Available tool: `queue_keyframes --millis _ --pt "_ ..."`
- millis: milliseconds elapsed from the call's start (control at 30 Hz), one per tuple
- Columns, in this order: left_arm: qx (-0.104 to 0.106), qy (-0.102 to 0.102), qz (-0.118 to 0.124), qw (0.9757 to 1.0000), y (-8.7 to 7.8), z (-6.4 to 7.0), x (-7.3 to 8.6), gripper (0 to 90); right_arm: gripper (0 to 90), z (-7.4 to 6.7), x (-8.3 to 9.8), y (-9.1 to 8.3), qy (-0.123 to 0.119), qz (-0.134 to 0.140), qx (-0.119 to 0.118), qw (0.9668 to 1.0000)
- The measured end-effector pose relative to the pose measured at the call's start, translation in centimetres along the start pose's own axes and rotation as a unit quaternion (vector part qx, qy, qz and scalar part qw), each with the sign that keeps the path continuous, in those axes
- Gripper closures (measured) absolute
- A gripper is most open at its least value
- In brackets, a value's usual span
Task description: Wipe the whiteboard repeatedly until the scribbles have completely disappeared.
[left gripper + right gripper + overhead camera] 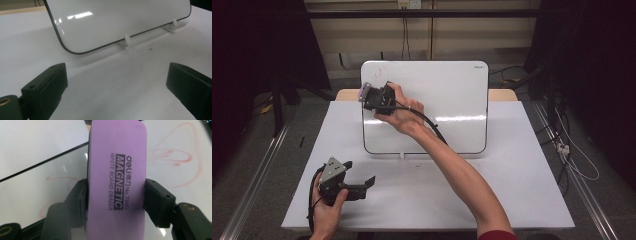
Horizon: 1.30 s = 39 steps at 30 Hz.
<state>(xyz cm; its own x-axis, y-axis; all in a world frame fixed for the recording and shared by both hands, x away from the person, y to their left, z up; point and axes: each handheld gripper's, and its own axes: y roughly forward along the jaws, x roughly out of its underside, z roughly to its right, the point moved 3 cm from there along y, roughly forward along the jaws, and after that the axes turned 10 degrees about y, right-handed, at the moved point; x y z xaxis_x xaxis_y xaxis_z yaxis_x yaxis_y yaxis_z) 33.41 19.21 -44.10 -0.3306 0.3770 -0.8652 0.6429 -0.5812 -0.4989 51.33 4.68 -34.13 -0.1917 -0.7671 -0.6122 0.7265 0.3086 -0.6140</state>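
Up at the whiteboard's [447, 100] top-left corner: purple eraser [116, 177] clamped in right tool [373, 97], flat against faint red marks [175, 157] for wiping; left tool [357, 177] parked wide on worktop [512, 190].

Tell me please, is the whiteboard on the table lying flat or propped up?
Propped up. The whiteboard leans back on small white feet set on the table, its lower edge resting in them.
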Motion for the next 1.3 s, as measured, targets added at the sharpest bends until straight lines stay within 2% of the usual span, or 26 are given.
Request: queue_keyframes --millis 133,233,367,400,567,633,700,733,833,933,967,1100,1300 --pt "0.001 0.002 -0.003 1.0 0.1 0.0 0.0 3.5 40.9 -1.4 0.7 0.1 -0.007 0.0 -0.019 0.9998" --pt "0.002 0.004 -0.004 1.0 0.1 0.0 0.0 3.5 41.0 -1.3 0.6 -0.1 0.008 -0.002 -0.031 0.9995" --pt "0.0 0.003 -0.002 1.0 0.0 0.0 0.0 3.5 41.0 -0.1 0.0 -0.2 0.012 -0.007 -0.022 0.9997" --pt "-0.001 0.004 -0.003 1.0 0.0 0.0 0.0 3.5 41.0 0.4 -0.2 -0.2 0.007 -0.006 -0.006 0.9999" --pt "0.0 0.003 -0.004 1.0 0.0 0.0 0.1 3.5 41.1 2.7 -1.0 -0.3 0.029 -0.008 0.002 0.9995" --pt "-0.001 0.004 -0.004 1.0 0.0 0.0 0.1 3.5 41.1 3.8 -1.3 -0.4 0.028 -0.01 0.015 0.9994" --pt "-0.001 0.003 -0.004 1.0 0.0 0.0 0.1 3.5 41.1 4.9 -1.5 -0.7 0.048 -0.016 0.028 0.9983" --pt "0.0 0.002 -0.002 1.0 0.0 0.0 0.1 3.5 41.1 5.4 -1.6 -0.7 0.046 -0.012 0.028 0.9985" --pt "-0.001 0.003 -0.004 1.0 0.0 -0.1 0.1 3.5 41.1 6.3 -1.7 -0.9 0.064 -0.01 0.037 0.9972" --pt "-0.001 0.004 -0.005 1.0 0.0 0.0 0.1 3.5 41.0 5.8 -1.6 -0.8 0.05 -0.014 0.042 0.9978" --pt "-0.001 0.003 -0.003 1.0 0.0 0.0 0.1 3.5 41.0 5.5 -1.5 -0.7 0.039 -0.015 0.035 0.9985" --pt "-0.002 0.004 -0.003 1.0 0.0 0.0 0.1 3.5 41.1 3.0 -1.3 -0.3 0.012 -0.024 0.02 0.9994" --pt "-0.003 0.005 -0.004 1.0 0.0 0.0 0.1 3.5 41.1 -1.0 0.1 0.1 -0.003 -0.025 -0.01 0.9996"
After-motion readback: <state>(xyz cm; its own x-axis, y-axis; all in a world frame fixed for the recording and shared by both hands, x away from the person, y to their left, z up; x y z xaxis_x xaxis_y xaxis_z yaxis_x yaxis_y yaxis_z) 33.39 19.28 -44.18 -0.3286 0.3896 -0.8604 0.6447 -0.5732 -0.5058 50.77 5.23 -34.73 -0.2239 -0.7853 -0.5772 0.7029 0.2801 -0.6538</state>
